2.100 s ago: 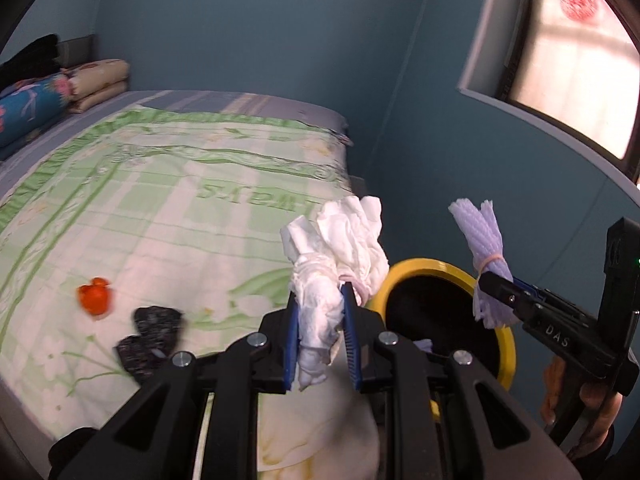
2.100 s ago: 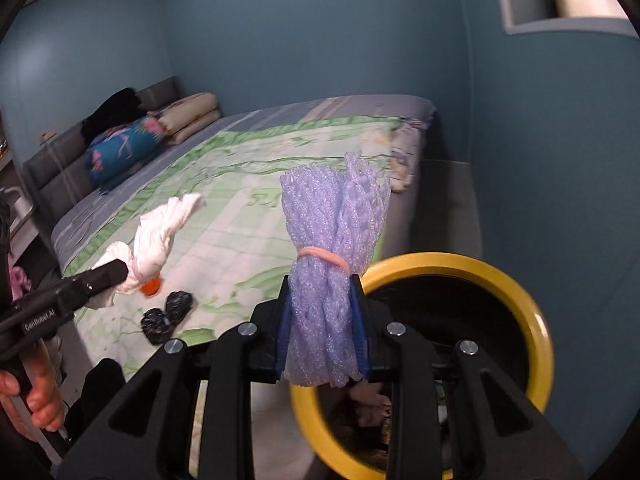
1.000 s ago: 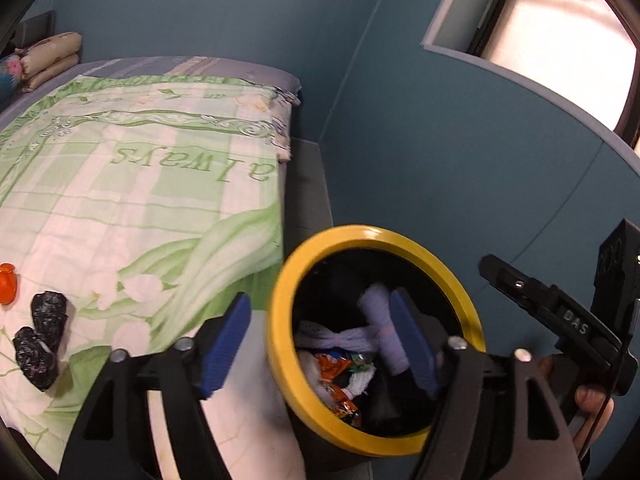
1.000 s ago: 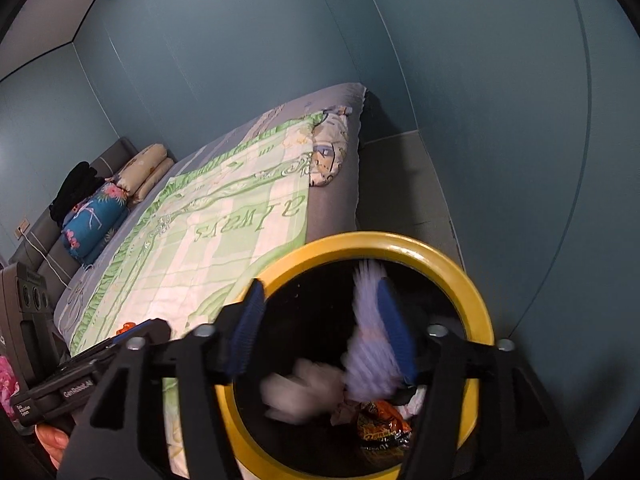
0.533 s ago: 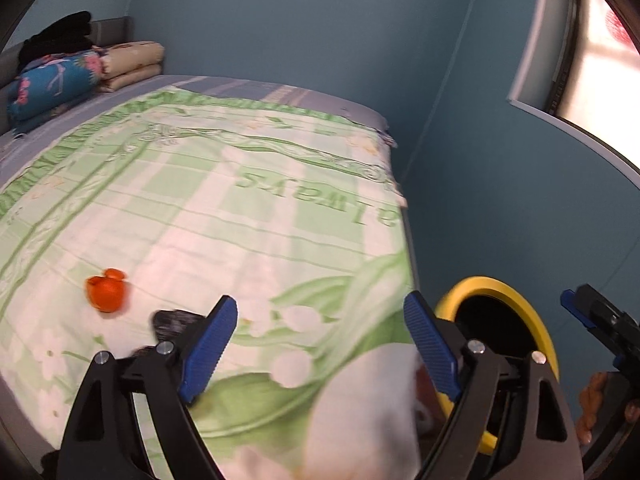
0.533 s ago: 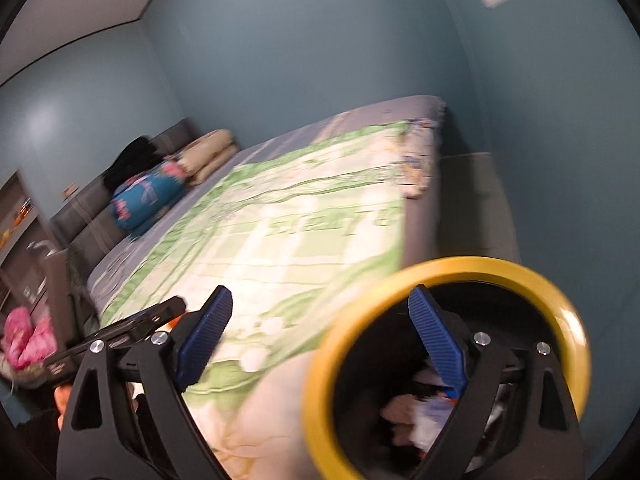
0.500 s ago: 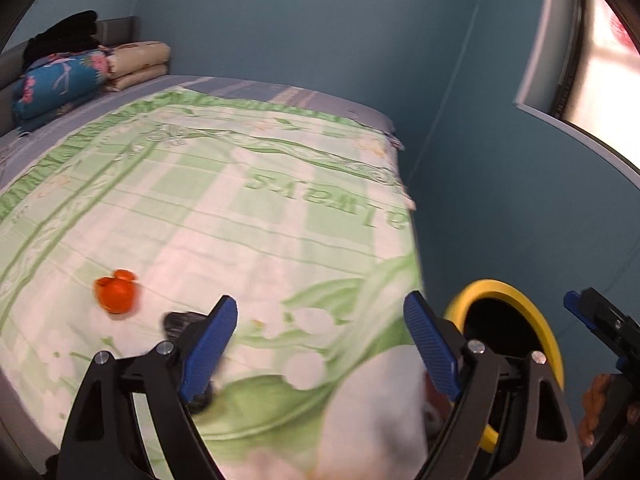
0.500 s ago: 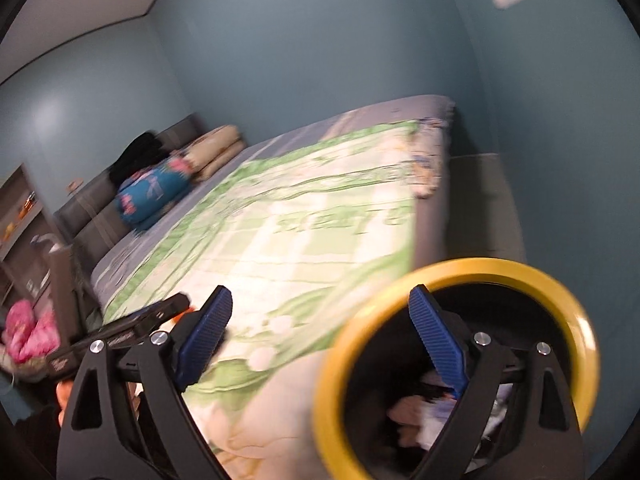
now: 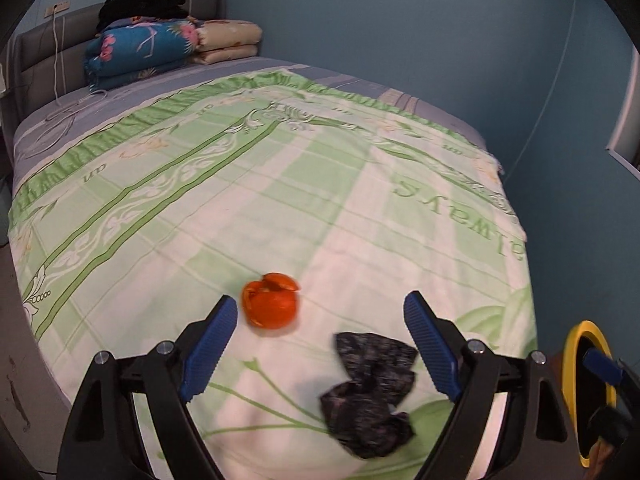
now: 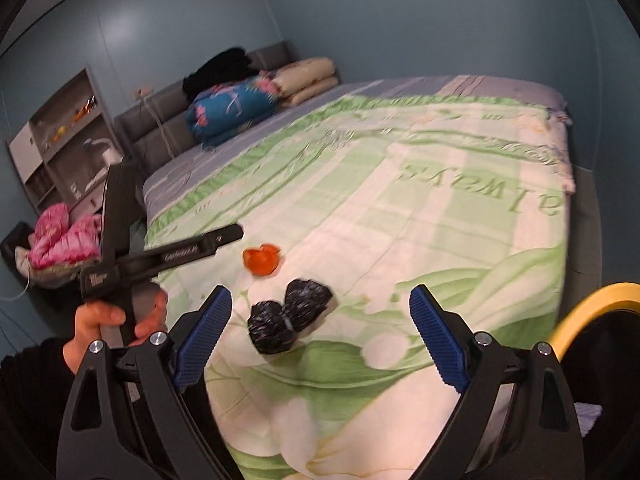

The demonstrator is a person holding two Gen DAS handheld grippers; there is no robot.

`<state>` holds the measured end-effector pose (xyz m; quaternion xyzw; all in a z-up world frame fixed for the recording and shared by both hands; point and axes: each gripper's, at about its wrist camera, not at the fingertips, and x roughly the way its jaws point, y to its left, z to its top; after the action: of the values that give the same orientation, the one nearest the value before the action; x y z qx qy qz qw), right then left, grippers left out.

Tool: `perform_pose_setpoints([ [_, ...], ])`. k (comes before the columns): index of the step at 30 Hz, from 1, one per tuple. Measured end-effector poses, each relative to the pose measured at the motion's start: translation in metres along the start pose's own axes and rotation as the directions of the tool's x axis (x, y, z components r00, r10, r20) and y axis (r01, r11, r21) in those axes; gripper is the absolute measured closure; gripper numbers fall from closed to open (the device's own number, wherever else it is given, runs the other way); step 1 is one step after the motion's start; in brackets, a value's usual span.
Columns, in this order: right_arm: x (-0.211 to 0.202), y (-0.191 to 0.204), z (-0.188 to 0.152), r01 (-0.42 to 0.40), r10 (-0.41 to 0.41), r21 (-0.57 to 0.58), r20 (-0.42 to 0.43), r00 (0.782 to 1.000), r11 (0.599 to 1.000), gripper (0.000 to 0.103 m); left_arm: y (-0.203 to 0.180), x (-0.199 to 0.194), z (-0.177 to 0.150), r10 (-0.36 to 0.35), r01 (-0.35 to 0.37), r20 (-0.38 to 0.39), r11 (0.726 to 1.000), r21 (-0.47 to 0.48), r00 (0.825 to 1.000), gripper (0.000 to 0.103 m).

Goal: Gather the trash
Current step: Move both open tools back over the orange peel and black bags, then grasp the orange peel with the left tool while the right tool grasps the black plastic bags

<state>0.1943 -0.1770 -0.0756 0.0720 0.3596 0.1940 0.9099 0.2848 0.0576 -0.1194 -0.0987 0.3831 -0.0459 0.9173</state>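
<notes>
Left gripper (image 9: 320,344): jaws wide, empty, over the bed's near edge.
Orange peel (image 9: 271,306): on bedspread (image 9: 280,184), near that edge.
Black wrapper (image 9: 370,394): just right of peel.
Right gripper (image 10: 320,344): jaws wide, empty.
Yellow-rimmed bin (image 9: 580,376): beside bed's near right corner.

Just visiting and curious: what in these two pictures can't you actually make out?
- Yellow-rimmed black bin: cut off by the right edge in both views; contents hidden.
- Crumpled black plastic wrapper: motion-blurred in the left wrist view; exact item unclear.
- Orange peel-like scrap: blurred, identity uncertain.
- Grey wall shelf: items too small.
</notes>
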Motion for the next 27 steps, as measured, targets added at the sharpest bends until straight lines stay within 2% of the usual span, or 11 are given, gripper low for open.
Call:
perform_pose_setpoints([
  [6, 0.067, 0.038, -0.016, -0.016, 0.010, -0.046, -0.130, 0.991, 0.999, 0.016, 0.029, 0.027, -0.001, 0.032, -0.033, -0.036, 0.999, -0.028, 0.999, 0.021],
  [14, 0.126, 0.055, -0.031, 0.014, -0.033, -0.091, -0.208, 0.978, 0.996, 0.016, 0.049, 0.069, -0.005, 0.039, -0.044, -0.102, 0.998, -0.045, 0.994, 0.021],
  [21, 0.165, 0.059, -0.036, 0.033, -0.064, -0.115, -0.275, 0.959, 0.993, 0.016, 0.054, 0.097, -0.004, 0.008, -0.017, -0.142, 0.998, -0.065, 0.990, 0.022],
  [25, 0.182, 0.058, -0.038, 0.025, -0.058, -0.105, -0.324, 0.944, 0.994, 0.023, 0.051, 0.109, -0.004, -0.018, 0.008, -0.166, 0.998, -0.058, 0.986, 0.032],
  [27, 0.189, 0.057, -0.040, 0.021, -0.055, -0.100, -0.346, 0.937, 0.995, 0.032, 0.049, 0.111, -0.004, -0.035, 0.026, -0.171, 0.998, -0.051, 0.985, 0.046],
])
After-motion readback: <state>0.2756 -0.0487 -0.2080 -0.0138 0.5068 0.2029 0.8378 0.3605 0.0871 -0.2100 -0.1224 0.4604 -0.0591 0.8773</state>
